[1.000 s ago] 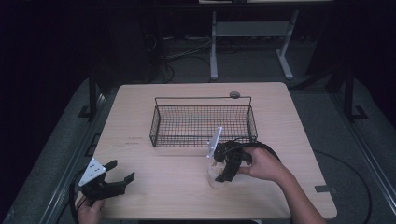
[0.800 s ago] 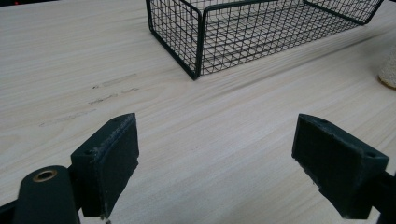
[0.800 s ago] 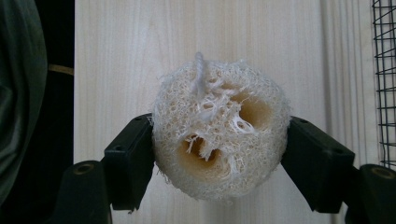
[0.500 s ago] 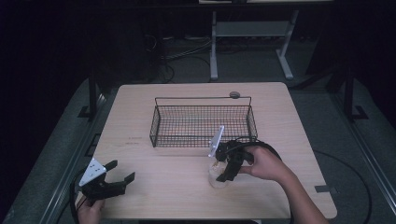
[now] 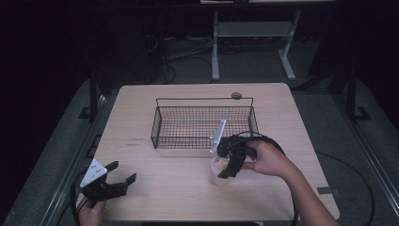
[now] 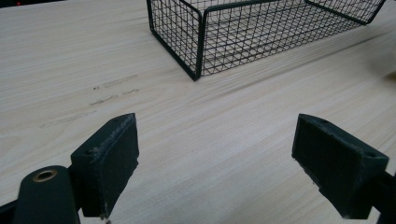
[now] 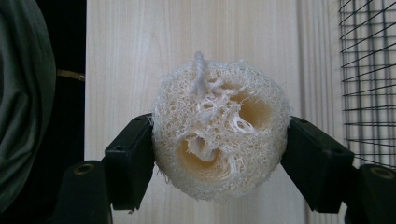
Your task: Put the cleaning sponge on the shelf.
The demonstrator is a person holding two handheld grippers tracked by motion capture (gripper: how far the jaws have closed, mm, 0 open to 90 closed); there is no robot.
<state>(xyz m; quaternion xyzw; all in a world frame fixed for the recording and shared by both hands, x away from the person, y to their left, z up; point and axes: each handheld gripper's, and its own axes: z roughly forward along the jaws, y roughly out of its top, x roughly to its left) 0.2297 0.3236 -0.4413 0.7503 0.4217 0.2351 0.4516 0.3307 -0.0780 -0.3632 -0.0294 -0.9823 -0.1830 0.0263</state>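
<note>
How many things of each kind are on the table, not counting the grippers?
Loofah sponge: 1
Wire basket: 1
Small round disc at the table's far edge: 1
Total: 3

High view looks down from above; both claw views skim close, sharing the basket (image 5: 203, 123)

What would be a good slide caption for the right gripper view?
Round loofah sponge squeezed between the right gripper's two black jaws above the wooden table, wire basket at the edge.
</note>
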